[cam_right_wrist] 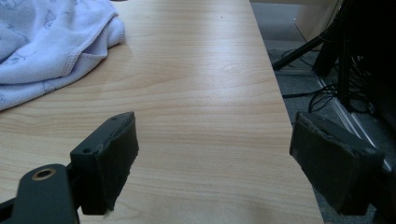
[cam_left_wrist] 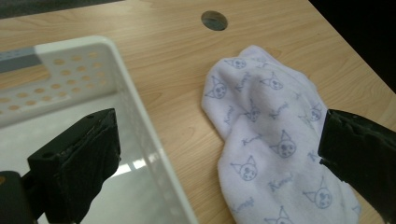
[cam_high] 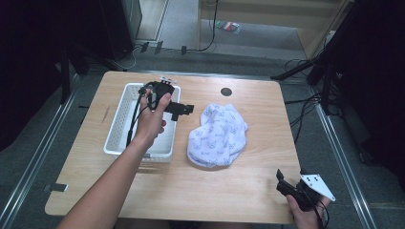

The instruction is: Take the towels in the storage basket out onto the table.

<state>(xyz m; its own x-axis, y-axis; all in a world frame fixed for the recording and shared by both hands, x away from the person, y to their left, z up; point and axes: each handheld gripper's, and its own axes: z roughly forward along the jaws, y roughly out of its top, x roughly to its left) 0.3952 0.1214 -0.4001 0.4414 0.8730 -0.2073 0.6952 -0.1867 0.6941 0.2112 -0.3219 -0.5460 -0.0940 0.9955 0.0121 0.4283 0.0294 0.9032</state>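
Left gripper: I'm hovering it, jaws spread and empty, over the white perforated plastic basket.
Right gripper: resting wide apart (nothing held).
Crumpled cat-print white cloth: lying on the table, not binned yet, I'm guessing.

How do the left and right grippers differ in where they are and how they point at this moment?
The left gripper is held above the white basket's right rim, jaws pointing toward the patterned cloth; the right gripper sits at the table's near right corner, away from the cloth. Both are open and hold nothing.
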